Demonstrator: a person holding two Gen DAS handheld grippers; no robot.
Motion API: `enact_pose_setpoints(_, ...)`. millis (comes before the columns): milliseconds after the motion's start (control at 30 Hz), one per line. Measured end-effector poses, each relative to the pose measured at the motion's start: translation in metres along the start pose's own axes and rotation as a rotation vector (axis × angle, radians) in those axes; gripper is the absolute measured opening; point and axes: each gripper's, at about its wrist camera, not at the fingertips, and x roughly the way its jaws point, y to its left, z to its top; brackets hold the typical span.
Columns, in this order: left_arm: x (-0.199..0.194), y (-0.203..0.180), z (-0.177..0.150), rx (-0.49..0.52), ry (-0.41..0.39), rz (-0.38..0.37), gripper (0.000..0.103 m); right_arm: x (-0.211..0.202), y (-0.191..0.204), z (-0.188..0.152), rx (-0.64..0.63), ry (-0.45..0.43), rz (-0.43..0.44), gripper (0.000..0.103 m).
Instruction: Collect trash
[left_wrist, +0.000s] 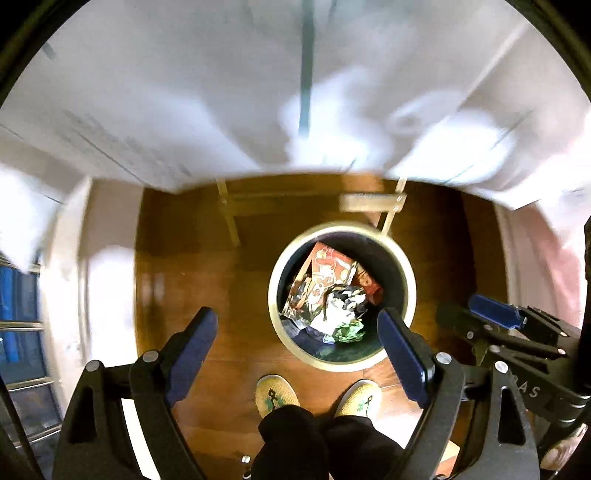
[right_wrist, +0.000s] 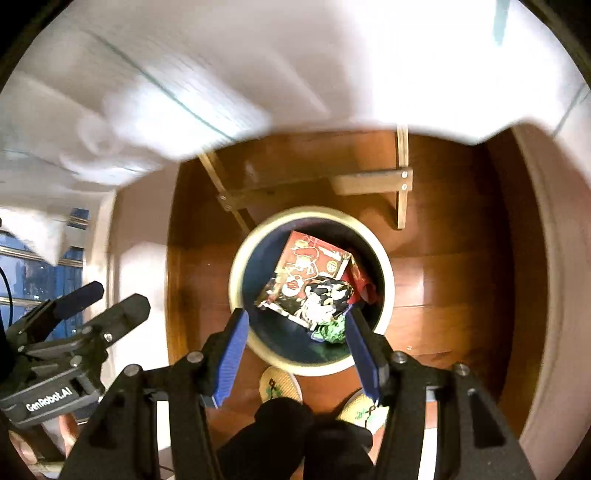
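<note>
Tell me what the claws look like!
Both are black frames with silver bolts and blue pads on the fingers. The left claw carries white lettering on its body, seen from the other camera. The right claw looks the same.

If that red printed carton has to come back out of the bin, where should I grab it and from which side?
Grip the red printed carton by its raised upper edge, coming straight down from above. It leans tilted against the far inner wall of the round bin, its top corner clear, while its lower end is buried under crumpled wrappers. The bin wall probably blocks any sideways approach.
</note>
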Motion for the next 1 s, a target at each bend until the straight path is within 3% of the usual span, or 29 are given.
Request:
enact_pose_setpoints(400,-0.181,-0.007,0.027,-0.002,-0.112,-0.003,0.087,-0.165,0.048,0.008,-0.062,-0.064,-0.020,0.054)
enact_pose_setpoints(600,-0.267,-0.012,0.042,0.025,-0.209,0.007,0.087,-0.247,0.075,0.019,-0.116,-0.163,-0.015,0.054)
enact_pose_setpoints(1000,-0.380,-0.014,0.073,0.019,-0.399,0.042,0.087,-0.363,0.116,0.049,-0.198,-0.368,-0.023,0.054)
